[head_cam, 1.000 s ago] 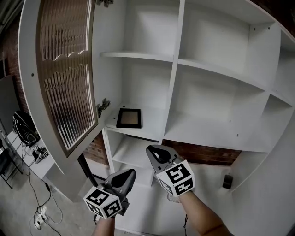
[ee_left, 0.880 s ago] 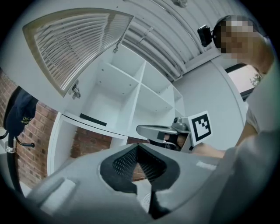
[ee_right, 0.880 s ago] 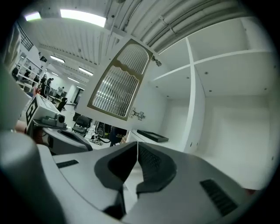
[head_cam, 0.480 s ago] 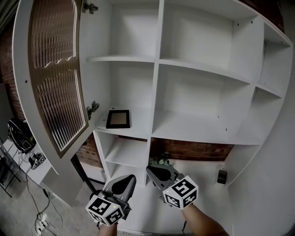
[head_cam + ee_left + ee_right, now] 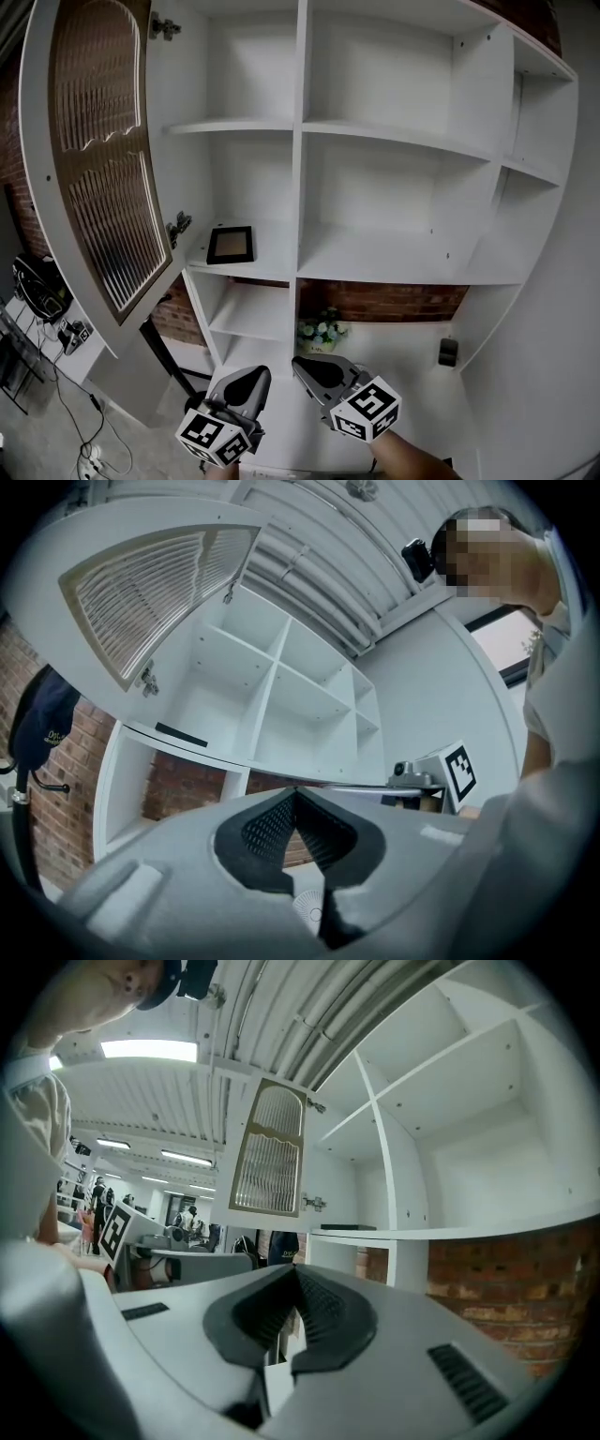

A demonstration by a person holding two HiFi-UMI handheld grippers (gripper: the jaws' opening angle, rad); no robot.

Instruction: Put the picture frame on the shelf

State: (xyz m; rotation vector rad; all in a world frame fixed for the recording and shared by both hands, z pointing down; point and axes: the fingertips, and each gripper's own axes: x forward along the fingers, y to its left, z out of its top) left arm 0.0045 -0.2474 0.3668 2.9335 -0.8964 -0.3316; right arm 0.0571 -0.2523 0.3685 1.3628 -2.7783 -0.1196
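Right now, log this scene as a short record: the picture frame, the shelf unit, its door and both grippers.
picture frame: lies flat on a shelf in the left column
shelf unit: white, open compartments
door: swung open at the left, ribbed panel
left gripper: shut, empty, low in front of the unit, apart from the frame
right gripper: shut, empty, beside the left one
flowers: small bunch in a lower compartment
task state: frame on the shelf, neither gripper touching it

Open door [image 5: 98,169] crowds L side; shelf [image 5: 375,255] bays R of picture frame [image 5: 231,244] free to enter.
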